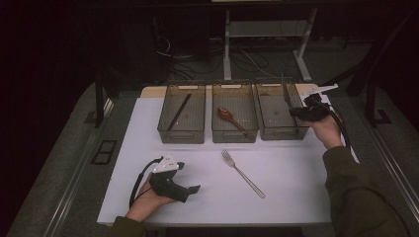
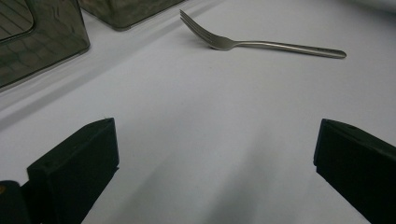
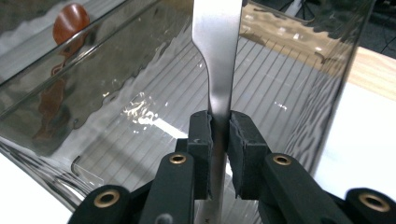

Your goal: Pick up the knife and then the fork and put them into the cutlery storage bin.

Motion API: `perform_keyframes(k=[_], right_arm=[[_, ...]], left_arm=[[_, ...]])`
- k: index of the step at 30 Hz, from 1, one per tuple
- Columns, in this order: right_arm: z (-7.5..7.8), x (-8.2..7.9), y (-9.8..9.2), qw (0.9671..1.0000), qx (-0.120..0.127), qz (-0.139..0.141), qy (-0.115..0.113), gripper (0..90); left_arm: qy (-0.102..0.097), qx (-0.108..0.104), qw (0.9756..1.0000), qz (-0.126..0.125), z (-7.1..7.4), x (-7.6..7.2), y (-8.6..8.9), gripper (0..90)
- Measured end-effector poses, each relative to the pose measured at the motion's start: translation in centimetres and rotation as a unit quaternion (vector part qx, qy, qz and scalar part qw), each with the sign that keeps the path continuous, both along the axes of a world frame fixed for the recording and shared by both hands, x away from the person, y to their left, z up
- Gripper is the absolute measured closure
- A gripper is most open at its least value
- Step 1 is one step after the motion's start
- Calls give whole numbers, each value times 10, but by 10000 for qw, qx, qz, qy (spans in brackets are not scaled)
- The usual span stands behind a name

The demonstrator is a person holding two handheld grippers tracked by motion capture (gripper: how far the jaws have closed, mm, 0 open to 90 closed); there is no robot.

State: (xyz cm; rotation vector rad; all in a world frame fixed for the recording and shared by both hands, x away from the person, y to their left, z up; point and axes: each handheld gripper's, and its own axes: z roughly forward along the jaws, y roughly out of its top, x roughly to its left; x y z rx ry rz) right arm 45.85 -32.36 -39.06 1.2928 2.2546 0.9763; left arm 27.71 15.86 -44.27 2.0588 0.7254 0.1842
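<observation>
Jaws of the right gripper [image 3: 219,140] are clamped on a flat steel utensil [image 3: 217,56], most likely a table knife, with the pads pressing both faces of it just below where the metal widens. In the high view this gripper [image 1: 302,111] holds the piece over the right-hand bin [image 1: 276,129] of three smoked-plastic bins, and the metal stands roughly upright above the bin's ribbed floor. My reading is that the sorting step in hand is the drop-off: cutlery goes one kind to a bin. Next the piece needs lowering until it lies along the floor, clear of the bin's walls, and only then should the jaws part.

Beside the right-hand bin, the middle bin [image 1: 234,133] holds a red-brown spoon [image 1: 229,116], and the far bin beyond that [image 1: 181,133] holds a dark stick-like piece [image 1: 178,112]. In front of the right-hand bin and toward the person, a fork [image 1: 242,173] lies loose on the white table [image 1: 296,197], probably next to be sorted. Further that way the left gripper [image 1: 195,188] rests low with jaws spread wide and nothing between them.

Behind the bins the room is dark, with desk legs and cables on the floor.
</observation>
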Motion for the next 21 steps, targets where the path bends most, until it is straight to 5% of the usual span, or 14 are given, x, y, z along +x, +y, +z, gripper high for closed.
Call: perform_keyframes(k=[10,21], right_arm=[[-3,14,17,9987,-382,146,301,808],[5,12,13,9990,244,34,372,504]], left_arm=[[6,10,10000,-29,0,0,0,0],[15,16,10000,-44,-1,-1,-1,0]])
